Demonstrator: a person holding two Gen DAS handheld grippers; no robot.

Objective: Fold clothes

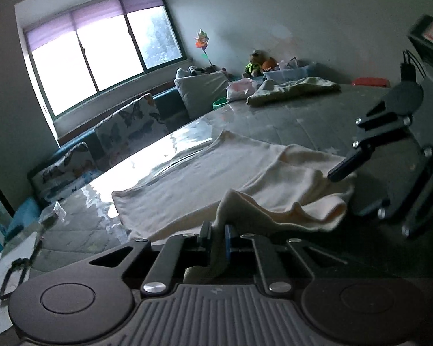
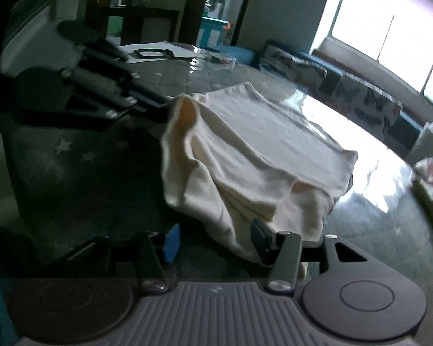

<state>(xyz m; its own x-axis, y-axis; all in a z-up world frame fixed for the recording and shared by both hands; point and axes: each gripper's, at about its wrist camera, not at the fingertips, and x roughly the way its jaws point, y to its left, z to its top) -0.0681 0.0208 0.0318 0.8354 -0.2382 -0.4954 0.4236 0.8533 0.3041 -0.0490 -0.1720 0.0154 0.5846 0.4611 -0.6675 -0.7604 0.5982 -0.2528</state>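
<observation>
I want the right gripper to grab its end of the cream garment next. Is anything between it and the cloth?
Nothing visible. The right gripper is open with the cream garment lying directly at its fingers; the left gripper is shut on the other end.

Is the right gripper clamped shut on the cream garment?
No, the right gripper stands wide open, the cream garment draped loosely between its fingers.

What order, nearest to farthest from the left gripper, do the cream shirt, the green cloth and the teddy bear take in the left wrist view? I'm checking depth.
1. cream shirt: pinched in the left gripper.
2. green cloth: far across the table, right of centre.
3. teddy bear: beyond it, by the wall.
</observation>
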